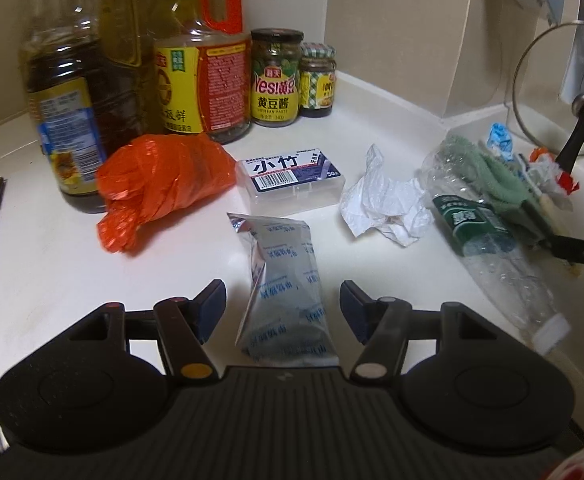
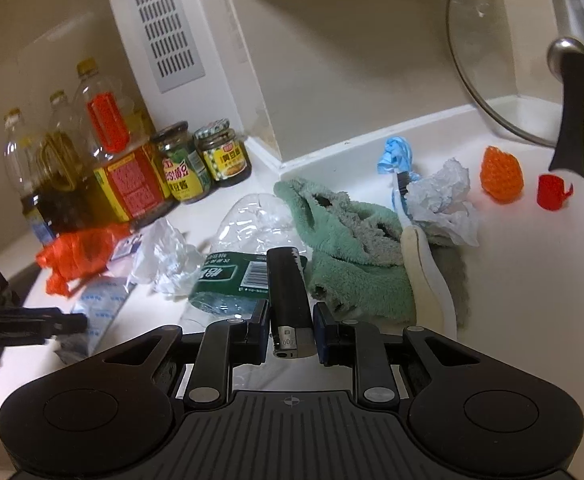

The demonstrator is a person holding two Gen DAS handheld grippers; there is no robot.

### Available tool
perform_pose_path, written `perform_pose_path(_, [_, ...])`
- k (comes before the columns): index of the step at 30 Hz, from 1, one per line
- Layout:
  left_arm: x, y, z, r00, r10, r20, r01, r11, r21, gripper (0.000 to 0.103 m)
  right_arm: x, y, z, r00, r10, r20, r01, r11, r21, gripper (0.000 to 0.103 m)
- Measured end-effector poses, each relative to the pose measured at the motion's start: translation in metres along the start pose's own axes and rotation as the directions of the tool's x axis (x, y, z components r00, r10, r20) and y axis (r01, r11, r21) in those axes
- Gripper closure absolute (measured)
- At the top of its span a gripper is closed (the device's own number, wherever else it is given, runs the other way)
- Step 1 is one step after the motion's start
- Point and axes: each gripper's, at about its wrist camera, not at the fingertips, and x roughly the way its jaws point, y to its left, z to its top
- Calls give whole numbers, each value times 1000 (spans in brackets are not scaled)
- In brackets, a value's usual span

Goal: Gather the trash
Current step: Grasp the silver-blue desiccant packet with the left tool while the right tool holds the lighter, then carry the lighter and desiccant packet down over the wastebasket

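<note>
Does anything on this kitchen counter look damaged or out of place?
Yes. A crushed plastic bottle lies on its side beside a holed, frayed green cloth. A toothbrush lies on the counter under crumpled paper, odd near the sauce jars.

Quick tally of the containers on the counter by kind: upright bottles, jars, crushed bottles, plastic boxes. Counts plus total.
Upright bottles: 3
Glass jars: 2
Crushed plastic bottle: 1
Clear plastic box: 1
Total: 7
</note>
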Motion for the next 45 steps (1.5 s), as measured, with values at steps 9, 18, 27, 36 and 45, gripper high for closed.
perform_pose_path(9, [21, 2, 3, 999, 12, -30, -11, 1000, 12, 46, -11, -11, -5, 1000, -10, 6, 9, 996, 85, 80])
perform_pose_path(18, [13, 4, 0, 1000, -2, -31, 2, 1000, -15, 68, -16, -14, -12, 1000, 6, -4, -5, 993, 114, 80])
perform_pose_path(27, [-15, 2, -15, 1000, 28, -15, -29, 998, -50, 70, -27, -15, -18, 999, 46, -6, -45, 993, 108, 80])
perform_pose_path(36, [-66, -24, -35, 999, 43, 23, -41, 996, -79, 70, -51, -14, -27, 992, 128, -13, -127, 989, 81, 80])
perform_pose_path(45, [-117, -71, -71, 998, 52, 45, -46, 992, -120, 70, -86, -16, -43, 973, 228, -42, -227, 973, 42, 80])
